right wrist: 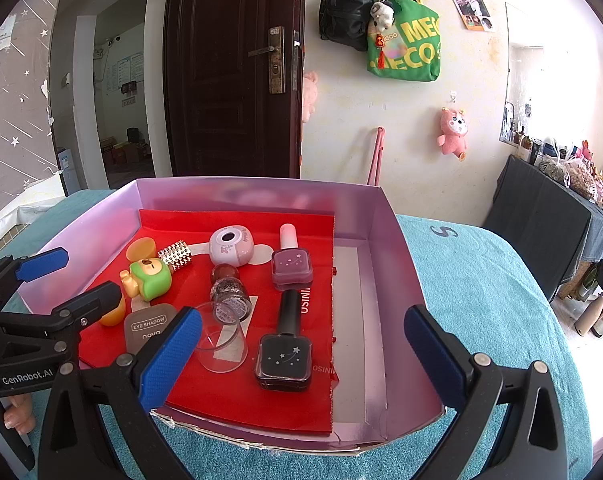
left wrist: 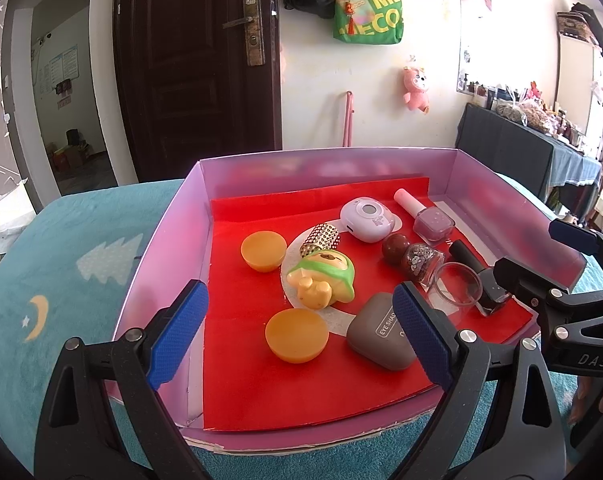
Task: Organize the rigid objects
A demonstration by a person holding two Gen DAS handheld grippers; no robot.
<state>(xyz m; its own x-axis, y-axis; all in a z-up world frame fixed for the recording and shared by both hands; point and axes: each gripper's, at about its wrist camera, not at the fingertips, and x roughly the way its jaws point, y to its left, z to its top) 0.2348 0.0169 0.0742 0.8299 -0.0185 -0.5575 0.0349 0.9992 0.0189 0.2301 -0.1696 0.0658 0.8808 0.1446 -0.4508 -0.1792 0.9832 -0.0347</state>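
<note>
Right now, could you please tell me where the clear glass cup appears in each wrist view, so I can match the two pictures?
Left wrist view: the clear glass cup lies right of centre, behind the left tool's right finger.
Right wrist view: the clear glass cup lies low and left of centre, beside the right tool's left finger.
Shared landmark: the glitter nail polish bottle just behind it.

We see both grippers alike: left gripper (left wrist: pixel 299 336) and right gripper (right wrist: pixel 303 354) have black plastic frames, blue textured pads (left wrist: pixel 177 332), silver pivot screws. White "GenRobot.AI" lettering on the left, "DAS" on the right. Bare fingers (right wrist: pixel 19 416), pale nails.
</note>
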